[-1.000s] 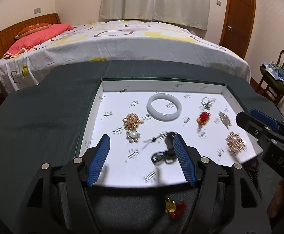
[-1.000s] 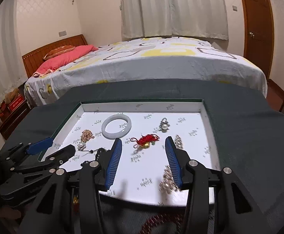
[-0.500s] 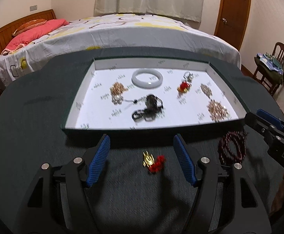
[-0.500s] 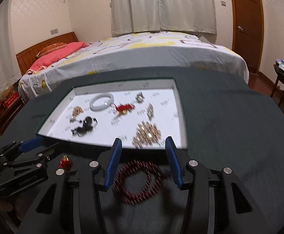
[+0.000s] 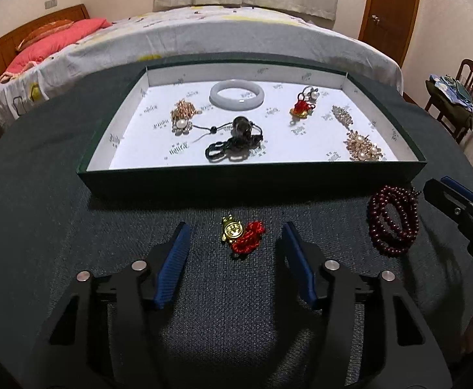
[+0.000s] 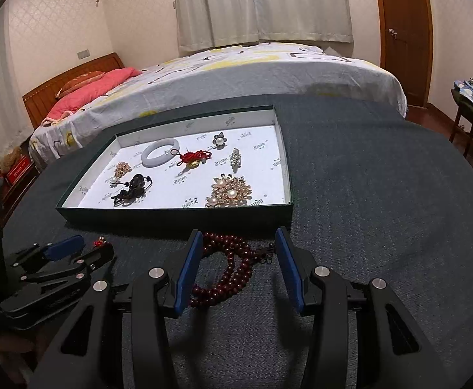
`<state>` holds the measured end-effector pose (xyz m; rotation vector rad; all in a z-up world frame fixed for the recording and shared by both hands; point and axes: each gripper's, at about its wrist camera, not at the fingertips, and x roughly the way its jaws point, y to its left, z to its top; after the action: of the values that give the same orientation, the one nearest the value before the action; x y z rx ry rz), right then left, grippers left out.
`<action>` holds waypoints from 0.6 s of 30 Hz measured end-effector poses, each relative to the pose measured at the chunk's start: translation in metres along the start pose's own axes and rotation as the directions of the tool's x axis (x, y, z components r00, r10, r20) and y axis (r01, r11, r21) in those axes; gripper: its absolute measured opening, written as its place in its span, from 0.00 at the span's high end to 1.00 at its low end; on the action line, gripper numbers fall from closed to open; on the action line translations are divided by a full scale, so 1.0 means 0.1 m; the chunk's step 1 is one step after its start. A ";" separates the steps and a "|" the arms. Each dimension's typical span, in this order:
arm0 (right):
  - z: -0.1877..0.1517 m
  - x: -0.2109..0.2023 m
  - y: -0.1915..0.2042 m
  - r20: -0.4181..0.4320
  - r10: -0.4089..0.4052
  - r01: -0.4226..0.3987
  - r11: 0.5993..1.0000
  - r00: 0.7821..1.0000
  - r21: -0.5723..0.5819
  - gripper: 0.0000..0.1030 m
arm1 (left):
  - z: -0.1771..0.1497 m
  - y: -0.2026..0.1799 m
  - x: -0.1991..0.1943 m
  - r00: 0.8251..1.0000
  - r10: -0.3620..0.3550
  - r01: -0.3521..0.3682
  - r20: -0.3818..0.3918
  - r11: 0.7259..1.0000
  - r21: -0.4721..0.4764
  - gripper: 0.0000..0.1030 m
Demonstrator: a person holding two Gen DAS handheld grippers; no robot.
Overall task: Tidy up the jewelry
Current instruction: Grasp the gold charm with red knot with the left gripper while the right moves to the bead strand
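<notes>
From where I sat, most of the sorting looked done: the tray [image 5: 382,175] across the upper middle of the left view already held a pale bangle [image 5: 236,94], a dark cord piece [image 5: 236,137], a red knot charm [image 5: 301,109], a pearl ring [image 5: 311,92] and several gold and pearl brooches, all lying loose on its white floor. Two pieces were left outside on the bench [image 5: 58,210], by my reading the remaining work. The gold charm with a red tassel [image 5: 241,235] lay just in front of the tray's near wall, at the centre of the left view, and the left tongs [image 5: 235,259] stood on either side of it, closing but not touching it. The dark red bead string [image 6: 228,269] lay coiled at the lower middle of the right view, close to the tray's near wall, and the right tongs [image 6: 236,269] were apart around it, one blue pad at the coil's left edge, though I could not tell whether it touched, and nothing was clamped. I judged that both pieces had yet to be gripped, lifted over the wall and set down inside.
</notes>
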<state>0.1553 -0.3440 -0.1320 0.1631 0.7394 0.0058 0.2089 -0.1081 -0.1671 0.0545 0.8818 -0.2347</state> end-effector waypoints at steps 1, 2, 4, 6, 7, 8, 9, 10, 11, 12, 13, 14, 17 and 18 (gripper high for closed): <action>-0.01 0.01 0.00 -0.001 0.002 -0.002 1.000 1.000 0.002 0.55 | 0.00 0.01 0.01 1.000 -0.002 0.002 -0.001 1.000 -0.002 0.48; -0.02 0.01 0.00 -0.004 0.004 -0.004 1.000 1.000 0.004 0.55 | 0.00 0.01 0.02 1.000 -0.003 0.003 -0.003 1.000 -0.004 0.50; -0.02 0.03 -0.01 -0.007 0.004 -0.004 1.000 1.000 0.005 0.55 | 0.01 0.03 0.03 1.000 -0.008 0.008 -0.006 1.000 -0.001 0.55; -0.02 0.04 -0.01 -0.010 0.005 -0.005 1.000 1.000 0.007 0.55 | 0.02 0.03 0.04 1.000 -0.013 0.013 -0.006 1.000 0.001 0.59; -0.03 0.04 0.00 -0.010 0.004 -0.004 1.000 1.000 0.008 0.55 | 0.02 0.04 0.04 1.000 -0.015 0.015 -0.006 1.000 0.001 0.62; -0.03 0.04 0.00 -0.010 0.004 -0.004 1.000 1.000 0.007 0.55 | 0.02 0.05 0.03 1.000 -0.018 0.018 -0.005 1.000 0.002 0.64; -0.03 0.04 0.00 -0.010 0.004 -0.004 1.000 1.000 0.006 0.55 | 0.02 0.06 0.03 1.000 -0.022 0.022 -0.004 1.000 0.003 0.70; -0.03 0.04 0.00 -0.010 0.004 -0.004 1.000 1.000 0.006 0.55 | 0.01 0.07 0.03 1.000 -0.023 0.023 -0.003 1.000 0.007 0.75; -0.03 0.04 0.00 -0.011 0.004 -0.004 1.000 1.000 0.005 0.55 | 0.01 0.07 0.03 1.000 -0.022 0.023 -0.003 1.000 0.011 0.77; -0.04 0.04 0.01 -0.012 0.005 -0.005 1.000 1.000 0.004 0.55 | 0.00 0.07 0.02 1.000 -0.024 0.024 -0.002 1.000 0.018 0.79; -0.04 0.05 0.01 -0.013 0.006 -0.006 1.000 1.000 0.003 0.55 | 0.00 0.07 0.02 1.000 -0.026 0.026 -0.001 0.999 0.021 0.80; -0.04 0.05 0.01 -0.014 0.006 -0.006 1.000 1.000 0.003 0.55 | 0.00 0.08 0.01 1.000 -0.029 0.029 0.000 0.999 0.024 0.81; -0.05 0.06 0.02 -0.016 0.006 -0.006 1.000 1.000 0.001 0.55 | -0.02 0.08 -0.02 0.999 -0.035 0.034 0.012 0.999 0.037 0.84; -0.05 0.06 0.02 -0.017 0.006 -0.006 1.000 1.000 0.000 0.55 | -0.03 0.08 -0.04 0.999 -0.033 0.032 0.019 0.999 0.042 0.86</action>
<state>0.1567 -0.3407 -0.1393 0.1653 0.7561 0.0133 0.2061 -0.0995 -0.1662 0.0764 0.8585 -0.2840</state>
